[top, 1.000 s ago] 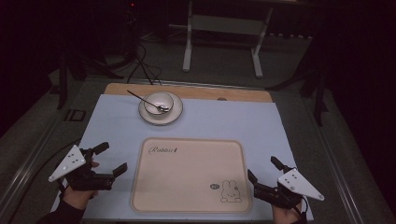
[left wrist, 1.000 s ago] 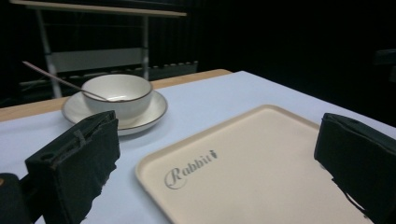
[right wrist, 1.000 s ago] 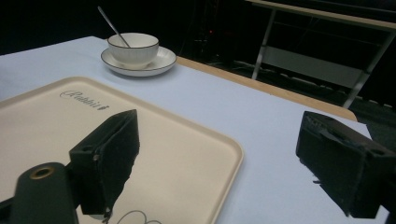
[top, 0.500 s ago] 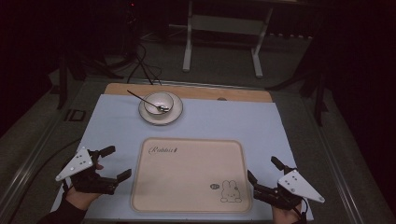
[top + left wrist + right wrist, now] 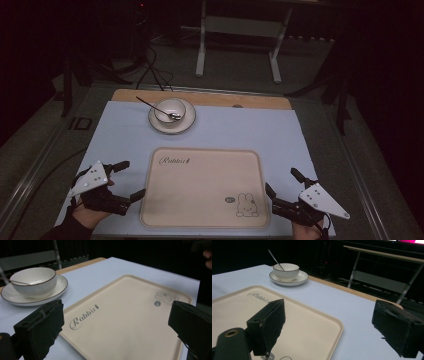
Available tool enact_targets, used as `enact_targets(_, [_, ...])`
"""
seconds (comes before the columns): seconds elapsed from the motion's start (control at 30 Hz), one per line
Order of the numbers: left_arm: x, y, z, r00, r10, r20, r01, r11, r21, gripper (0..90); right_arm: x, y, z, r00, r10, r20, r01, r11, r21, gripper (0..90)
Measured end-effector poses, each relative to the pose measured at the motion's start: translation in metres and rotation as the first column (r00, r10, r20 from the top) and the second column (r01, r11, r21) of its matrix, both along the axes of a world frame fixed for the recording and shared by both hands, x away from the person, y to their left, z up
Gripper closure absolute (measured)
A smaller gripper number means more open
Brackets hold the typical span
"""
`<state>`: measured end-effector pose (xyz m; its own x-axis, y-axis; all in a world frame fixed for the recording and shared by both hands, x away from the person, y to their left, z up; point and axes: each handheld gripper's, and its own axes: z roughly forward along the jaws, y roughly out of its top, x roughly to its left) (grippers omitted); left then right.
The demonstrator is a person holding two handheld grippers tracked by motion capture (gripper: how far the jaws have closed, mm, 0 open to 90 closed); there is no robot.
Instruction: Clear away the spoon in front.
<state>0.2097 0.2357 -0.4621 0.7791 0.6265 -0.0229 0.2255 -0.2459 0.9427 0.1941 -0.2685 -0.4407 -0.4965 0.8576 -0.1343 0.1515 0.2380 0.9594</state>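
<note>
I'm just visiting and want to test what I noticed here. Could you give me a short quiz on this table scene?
1. True or false: the spoon lies on the tray.
2. What stands under the bowl? A) a saucer B) the tray C) a cup
3. Fill in: both the left gripper and the right gripper have their jaws ____.

Key:
1. False. The spoon rests in the bowl, away from the tray.
2. A. The bowl sits on a saucer on the cloth.
3. Open, and holding nothing.
</note>
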Motion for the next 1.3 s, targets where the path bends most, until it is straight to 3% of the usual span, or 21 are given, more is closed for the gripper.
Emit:
enact_targets(0.07, [0.001,-0.004,-0.001,0.9999,-0.006,-0.01,0.006,0.9998,0.021,0.7,0.0,0.0,0.0,1.0,-0.001,0.0,0.001,1.0,-0.002,11.6])
enact_targets(0.17, [0.001,-0.007,0.001,0.9996,-0.019,-0.018,0.02,0.9997,0.016,0.8,0.0,0.001,0.0,1.0,0.0,0.002,0.0,1.0,-0.002,11.6])
enact_targets(0.27, [-0.003,-0.009,0.009,0.9994,-0.035,-0.007,0.035,0.9994,0.004,1.0,0.0,0.001,0.0,1.0,0.002,0.0,-0.002,1.0,-0.001,11.6])
enact_targets(0.67, [-0.008,-0.015,0.037,0.9994,-0.028,0.021,0.028,0.999,0.036,1.4,-0.002,0.006,0.001,0.9998,0.016,0.01,-0.016,0.9998,-0.008,11.6])
enact_targets(1.1, [0.005,-0.014,0.064,0.9985,0.028,0.047,-0.032,0.9971,0.069,4.2,-0.004,0.008,0.001,0.9991,0.039,0.019,-0.039,0.9992,-0.006,11.6])
enact_targets(1.23, [0.01,-0.014,0.067,0.9986,0.031,0.044,-0.034,0.9973,0.065,4.8,-0.004,0.009,0.001,0.9988,0.043,0.025,-0.042,0.999,-0.011,11.6])
enact_targets(1.3, [0.019,-0.013,0.073,0.998,0.043,0.046,-0.046,0.9974,0.056,5.8,-0.004,0.009,0.001,0.9988,0.044,0.023,-0.044,0.999,-0.01,11.6])
